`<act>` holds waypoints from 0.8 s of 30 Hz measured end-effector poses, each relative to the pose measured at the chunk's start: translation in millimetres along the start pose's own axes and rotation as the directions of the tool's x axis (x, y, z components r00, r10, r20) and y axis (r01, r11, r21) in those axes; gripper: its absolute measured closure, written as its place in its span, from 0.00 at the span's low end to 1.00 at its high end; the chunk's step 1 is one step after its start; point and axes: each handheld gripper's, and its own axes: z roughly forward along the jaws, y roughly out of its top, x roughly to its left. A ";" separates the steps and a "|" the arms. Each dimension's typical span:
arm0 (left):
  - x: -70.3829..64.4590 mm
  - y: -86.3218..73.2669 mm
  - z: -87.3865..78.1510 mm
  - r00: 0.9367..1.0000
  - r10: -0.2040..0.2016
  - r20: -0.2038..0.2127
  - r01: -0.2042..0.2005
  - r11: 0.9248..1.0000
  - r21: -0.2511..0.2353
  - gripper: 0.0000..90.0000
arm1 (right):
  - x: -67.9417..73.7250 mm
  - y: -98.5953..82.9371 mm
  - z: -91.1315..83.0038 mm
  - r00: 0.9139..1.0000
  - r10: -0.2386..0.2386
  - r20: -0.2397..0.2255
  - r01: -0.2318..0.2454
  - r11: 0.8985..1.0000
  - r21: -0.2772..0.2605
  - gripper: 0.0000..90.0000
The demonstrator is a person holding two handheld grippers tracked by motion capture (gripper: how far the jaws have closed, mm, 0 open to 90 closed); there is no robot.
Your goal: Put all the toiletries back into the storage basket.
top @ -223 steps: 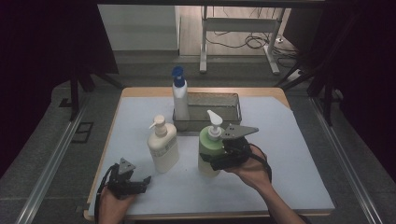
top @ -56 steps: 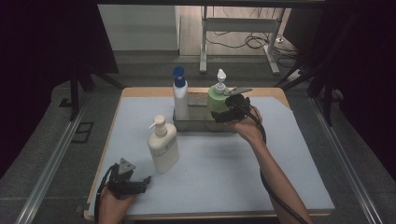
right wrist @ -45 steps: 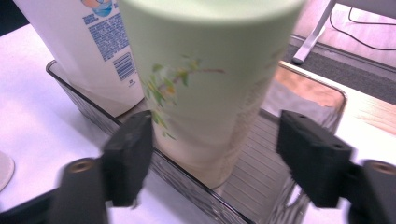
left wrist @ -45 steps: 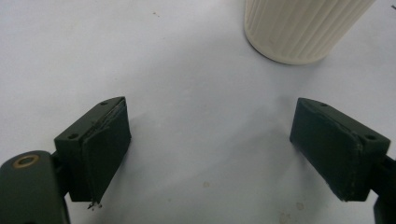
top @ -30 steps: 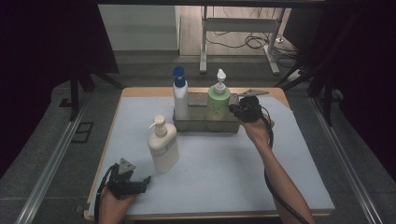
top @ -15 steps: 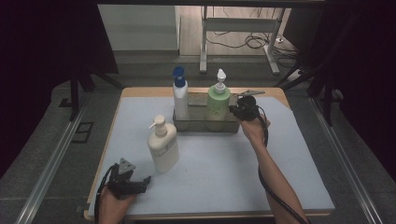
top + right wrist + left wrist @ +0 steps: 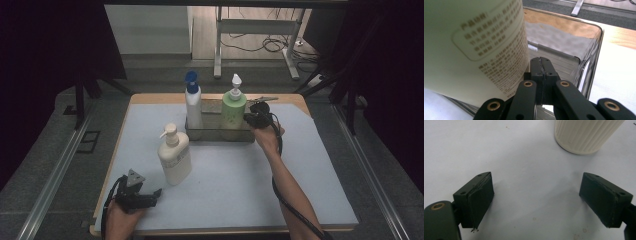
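While your right claw point(image 7: 251, 118) sits pinched together, holding nothing, just beside green bottle point(image 7: 233, 108), that bottle stands upright in metal tray point(image 7: 220, 134) next to blue-capped bottle point(image 7: 193, 106). Your left claw point(image 7: 536, 202) gapes wide on tabletop point(image 7: 240, 175), near cream bottle point(image 7: 174, 156).

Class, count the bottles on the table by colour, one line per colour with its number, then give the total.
Green pump bottle, in the tray: 1
White bottle with blue cap, in the tray: 1
Cream pump bottle, on the mat: 1
Total: 3
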 end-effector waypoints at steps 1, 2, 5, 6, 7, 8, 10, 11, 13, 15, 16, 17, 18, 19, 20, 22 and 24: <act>0.0 0.0 0.0 1.000 0.000 0.000 0.000 1.000 0.000 0.14 | 0.1 -0.3 0.5 1.000 0.001 0.001 -0.001 1.000 0.002 0.99; 0.0 0.0 0.0 1.000 0.000 0.000 0.000 1.000 0.000 0.14 | 0.4 -0.6 0.9 1.000 0.002 0.003 -0.002 1.000 0.003 0.99; 0.0 0.0 0.0 1.000 0.000 0.000 0.000 1.000 0.000 0.14 | 0.2 -1.3 1.8 1.000 -0.001 0.003 0.001 1.000 0.008 0.99; 0.0 0.0 0.0 1.000 0.000 0.000 0.000 1.000 0.000 0.14 | 0.0 -1.3 1.9 1.000 0.001 0.001 -0.001 1.000 0.009 0.99; 0.0 0.0 0.0 1.000 0.000 0.000 0.000 1.000 0.000 0.14 | 0.1 -1.4 2.1 1.000 0.002 0.000 -0.002 1.000 0.010 0.99; 0.0 0.0 0.0 1.000 0.000 0.000 0.000 1.000 0.000 0.14 | -0.1 -1.4 2.4 1.000 0.001 0.000 -0.001 1.000 0.012 0.99; 0.0 0.0 0.0 1.000 0.000 -0.001 0.000 1.000 0.000 0.14 | -0.2 -1.5 2.7 1.000 0.003 -0.002 -0.003 1.000 0.013 0.99; 0.0 0.0 0.0 1.000 0.000 0.000 0.000 1.000 0.000 0.14 | -0.1 -1.6 3.3 1.000 0.005 -0.002 -0.005 1.000 0.012 0.99; 0.0 0.0 0.0 1.000 0.000 0.000 0.000 1.000 0.000 0.14 | 0.0 -1.8 4.1 1.000 0.008 -0.005 -0.008 1.000 0.013 0.99; 0.0 0.0 0.0 1.000 0.000 0.000 0.000 1.000 0.000 0.14 | 0.4 -2.0 5.0 1.000 0.010 -0.006 -0.010 1.000 0.014 0.99; 0.0 0.0 0.0 1.000 0.000 0.000 0.000 1.000 0.000 0.14 | 0.8 -2.0 5.6 1.000 0.011 -0.008 -0.011 1.000 0.017 0.99; 0.0 0.0 0.0 1.000 0.000 0.000 0.000 1.000 0.000 0.14 | 1.2 -2.0 6.2 1.000 0.016 -0.010 -0.016 1.000 0.016 0.99; 0.0 0.0 0.0 1.000 0.000 0.000 0.000 1.000 0.000 0.14 | 1.4 -2.0 6.6 1.000 0.018 -0.011 -0.017 1.000 0.014 0.99; 0.0 0.0 0.0 1.000 0.000 0.000 0.000 1.000 0.000 0.14 | 2.0 -1.9 6.9 1.000 0.019 -0.011 -0.019 1.000 0.016 0.99; 0.0 0.0 0.0 1.000 0.000 0.000 0.000 1.000 0.000 0.14 | 2.4 -1.9 7.3 1.000 0.016 -0.009 -0.016 1.000 0.017 0.99; 0.0 0.0 0.0 1.000 0.000 0.000 0.000 1.000 0.000 0.14 | 3.4 -1.8 7.9 1.000 0.015 -0.012 -0.015 1.000 0.022 0.99; 0.0 0.0 0.0 1.000 0.000 0.000 0.000 1.000 0.000 0.14 | 4.4 -1.9 8.4 1.000 0.011 -0.010 -0.011 1.000 0.024 0.99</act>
